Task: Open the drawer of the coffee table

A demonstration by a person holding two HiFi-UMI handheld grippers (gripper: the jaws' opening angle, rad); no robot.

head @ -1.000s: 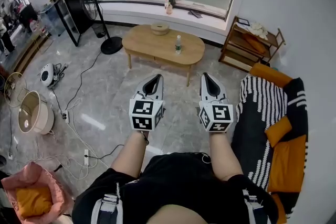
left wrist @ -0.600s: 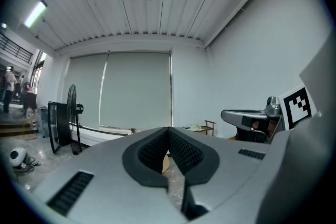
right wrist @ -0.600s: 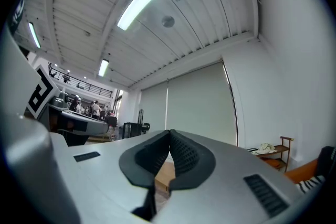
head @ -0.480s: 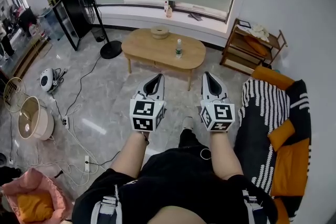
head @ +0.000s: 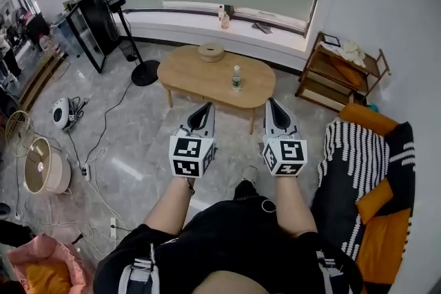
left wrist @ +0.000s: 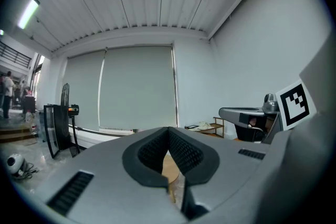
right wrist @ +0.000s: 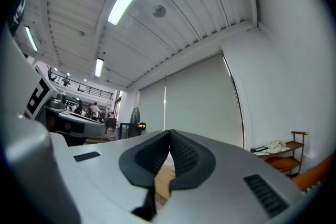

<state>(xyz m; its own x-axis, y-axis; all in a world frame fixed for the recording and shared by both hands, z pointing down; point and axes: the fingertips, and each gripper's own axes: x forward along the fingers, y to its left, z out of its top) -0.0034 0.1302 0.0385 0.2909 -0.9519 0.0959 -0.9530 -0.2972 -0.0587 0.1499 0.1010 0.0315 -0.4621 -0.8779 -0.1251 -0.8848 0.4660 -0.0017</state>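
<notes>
An oval wooden coffee table (head: 200, 72) stands on the tiled floor ahead, with a round wooden box (head: 211, 51) and a small bottle (head: 236, 78) on top. Its drawer front (head: 217, 97) runs under the near edge and looks closed. My left gripper (head: 207, 109) and right gripper (head: 271, 105) are held side by side, pointing at the table and short of it, both shut with nothing between the pads. In the left gripper view the left gripper (left wrist: 168, 131) hides most of the table; the right gripper (right wrist: 169, 135) does the same in the right gripper view.
A wooden shelf rack (head: 342, 72) stands right of the table, and a striped sofa with orange cushions (head: 372, 169) lies along the right. A standing fan (head: 131, 45), cables (head: 93, 162), a small white appliance (head: 62, 112) and a basket (head: 38, 165) are at the left.
The coffee table has drawn nearer and sits lower in the head view; both grippers have travelled forward toward it together, still shut.
</notes>
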